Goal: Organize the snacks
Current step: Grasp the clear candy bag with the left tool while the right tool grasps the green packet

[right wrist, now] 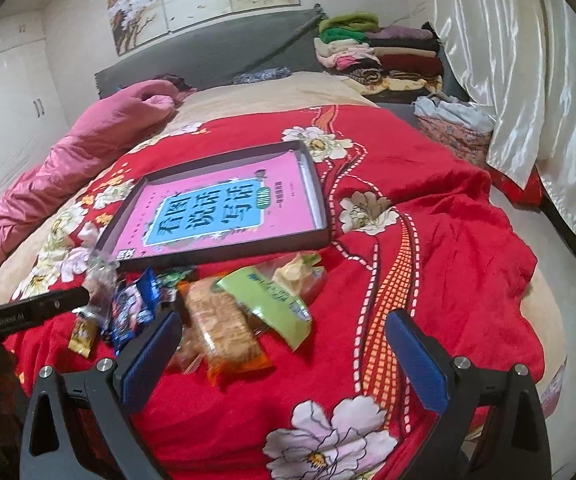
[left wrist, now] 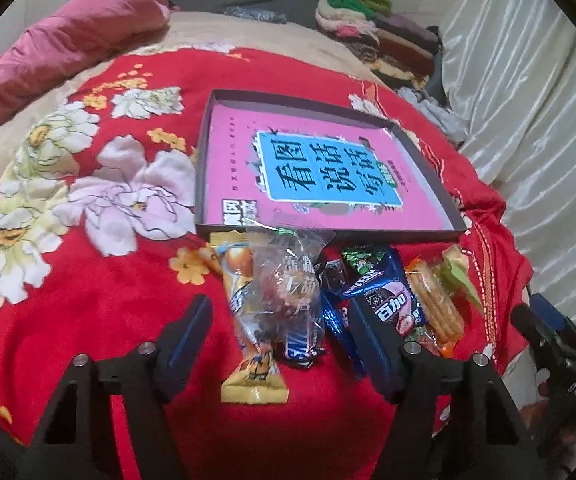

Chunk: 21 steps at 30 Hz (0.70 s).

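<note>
Surface: red floral blanket (left wrist: 87,320) on a bed; no worktop in view.
Target container: shallow dark tray (left wrist: 203,168) lies flat beyond the snacks, pink book cover showing inside it; no snack in it yet.
Snacks: you have a loose row just in front of the tray's near wall: yellow wrapper (left wrist: 247,376), clear candy bag (left wrist: 288,280), dark blue cookie pack (left wrist: 388,304), orange cracker pack (right wrist: 223,328), green pack (right wrist: 271,300).
Left gripper (left wrist: 283,344): jaws partly apart, 1 on each side of the yellow wrapper and clear candy bag; pads not pressing on either.
Right gripper (right wrist: 288,356): jaws wide, nothing held; the orange cracker pack lies just ahead of its left finger.
Step in hand: likely your first pick, left side of the row.
Next move calls for: closing on 1 packet only; the 2 overlap, so you may snag both. Crinkly film may slip.
</note>
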{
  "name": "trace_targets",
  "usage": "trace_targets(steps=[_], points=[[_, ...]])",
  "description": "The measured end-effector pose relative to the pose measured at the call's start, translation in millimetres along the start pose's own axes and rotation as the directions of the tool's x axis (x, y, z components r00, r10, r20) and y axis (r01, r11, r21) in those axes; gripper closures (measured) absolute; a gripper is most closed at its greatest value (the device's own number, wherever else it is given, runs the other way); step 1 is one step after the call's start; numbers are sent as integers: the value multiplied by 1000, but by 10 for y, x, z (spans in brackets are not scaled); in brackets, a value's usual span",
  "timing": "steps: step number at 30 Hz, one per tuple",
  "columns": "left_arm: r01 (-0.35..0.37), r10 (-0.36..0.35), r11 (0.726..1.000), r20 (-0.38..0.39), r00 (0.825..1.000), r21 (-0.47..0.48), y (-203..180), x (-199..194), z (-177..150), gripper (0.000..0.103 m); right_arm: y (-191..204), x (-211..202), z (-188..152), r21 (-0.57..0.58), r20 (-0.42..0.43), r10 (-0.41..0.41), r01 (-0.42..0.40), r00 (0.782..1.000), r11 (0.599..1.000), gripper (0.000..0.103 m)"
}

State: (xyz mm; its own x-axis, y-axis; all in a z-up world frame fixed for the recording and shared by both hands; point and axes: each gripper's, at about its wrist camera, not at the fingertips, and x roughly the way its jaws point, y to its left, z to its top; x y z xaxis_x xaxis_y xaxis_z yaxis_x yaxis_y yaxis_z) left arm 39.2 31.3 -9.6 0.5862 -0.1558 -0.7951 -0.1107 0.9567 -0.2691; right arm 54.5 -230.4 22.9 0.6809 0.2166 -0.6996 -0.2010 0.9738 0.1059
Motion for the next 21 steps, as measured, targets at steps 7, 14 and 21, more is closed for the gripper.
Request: trace_targets(steps=[7,14,21], points=[[-1,2,999,-14,1000,35,-63,113,18,39,-143,212,103,58,-35,7,-4,999,998,0],[-20,21,999,-16,1000,41,-35,194,61,41,-275,528,260,139,-92,30,-17,995,990,0],[-25,26,998,-17,1000,56,-59,241,53,41,-376,882,260,243,-180,95,-50,979,969,13]])
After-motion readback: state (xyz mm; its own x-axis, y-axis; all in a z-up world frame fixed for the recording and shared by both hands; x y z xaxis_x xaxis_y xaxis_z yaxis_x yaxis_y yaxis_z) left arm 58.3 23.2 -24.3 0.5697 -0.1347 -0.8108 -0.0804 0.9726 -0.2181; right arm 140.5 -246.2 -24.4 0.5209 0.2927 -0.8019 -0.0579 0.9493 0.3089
